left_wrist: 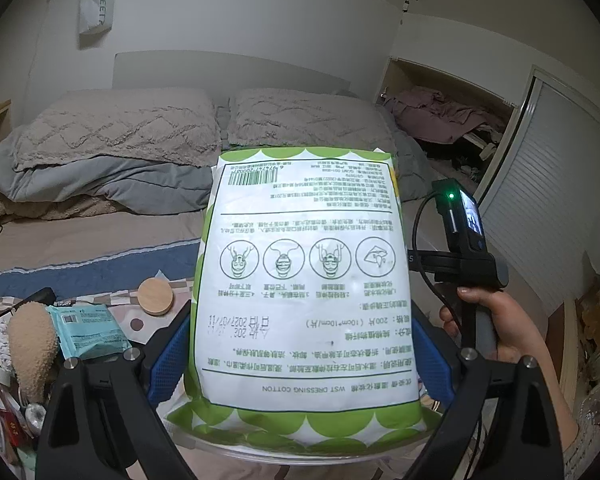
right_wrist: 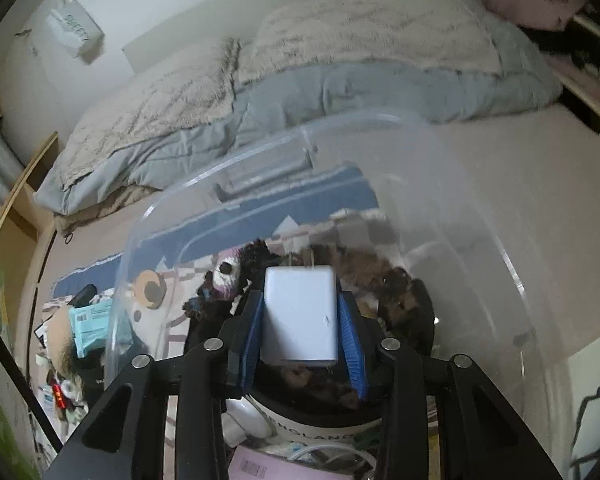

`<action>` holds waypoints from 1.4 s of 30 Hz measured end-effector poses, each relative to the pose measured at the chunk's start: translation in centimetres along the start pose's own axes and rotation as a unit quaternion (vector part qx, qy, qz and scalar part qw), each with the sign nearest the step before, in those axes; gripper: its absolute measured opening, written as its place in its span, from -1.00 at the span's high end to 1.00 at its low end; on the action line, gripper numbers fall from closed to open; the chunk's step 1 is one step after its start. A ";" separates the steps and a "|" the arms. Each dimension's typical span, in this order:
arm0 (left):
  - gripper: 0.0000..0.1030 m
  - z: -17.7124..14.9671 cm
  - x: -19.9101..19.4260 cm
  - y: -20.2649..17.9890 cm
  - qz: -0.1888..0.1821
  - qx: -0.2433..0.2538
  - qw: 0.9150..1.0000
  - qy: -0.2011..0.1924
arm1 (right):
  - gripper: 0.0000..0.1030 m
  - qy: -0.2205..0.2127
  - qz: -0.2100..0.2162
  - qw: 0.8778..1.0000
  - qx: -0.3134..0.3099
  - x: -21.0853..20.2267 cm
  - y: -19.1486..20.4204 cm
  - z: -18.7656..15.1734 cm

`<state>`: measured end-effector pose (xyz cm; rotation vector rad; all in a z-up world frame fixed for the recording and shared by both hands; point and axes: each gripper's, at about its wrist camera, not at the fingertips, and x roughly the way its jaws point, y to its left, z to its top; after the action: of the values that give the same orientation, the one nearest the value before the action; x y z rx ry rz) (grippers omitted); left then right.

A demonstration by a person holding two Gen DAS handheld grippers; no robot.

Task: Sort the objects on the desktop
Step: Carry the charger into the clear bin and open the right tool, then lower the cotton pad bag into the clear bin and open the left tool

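Two grippers, two loads: we carry a cotton-pad pack and a charger over the bed.

On our left, the left gripper (left_wrist: pixel 300 356) stands wide with its blue pads (left_wrist: pixel 168 360) pressed on the lower flanks of the cotton-pad pack (left_wrist: pixel 300 280), which rises straight ahead between the fingers; we judge it light, soft and slick-skinned, so a low, broad hold across the bulging sides looks safest. Beyond its right finger, a hand (left_wrist: pixel 496 320) grips the other tool's handle. On our right, the right gripper (right_wrist: pixel 304 328) points steeply down with the white charger (right_wrist: pixel 300 316) between its pads, prongs forward; whether it is clamped or loose we cannot tell. We judge it rigid, smooth, compact. The clear bin (right_wrist: pixel 500 240) lies directly beneath and ahead.
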<state>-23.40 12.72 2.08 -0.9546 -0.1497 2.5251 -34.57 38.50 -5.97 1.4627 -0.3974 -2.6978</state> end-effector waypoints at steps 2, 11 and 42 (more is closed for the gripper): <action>-0.86 0.1 0.2 0.1 -0.002 -0.002 1.000 0.002 | -0.34 -0.005 -0.007 1.000 0.000 -0.1 -0.1 -0.2; -0.86 0.1 0.1 -0.6 -0.008 0.000 1.000 0.000 | -0.34 -0.021 0.007 1.000 0.006 -2.0 -0.8 0.0; -0.86 -4.3 5.2 -11.8 -0.105 0.125 0.984 0.077 | -0.34 -0.129 0.113 0.984 -0.055 -14.4 -1.7 -1.7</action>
<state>-19.85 25.39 -1.40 -0.9724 0.1071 2.2054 -25.06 42.15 4.54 0.9763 -0.3924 -2.6797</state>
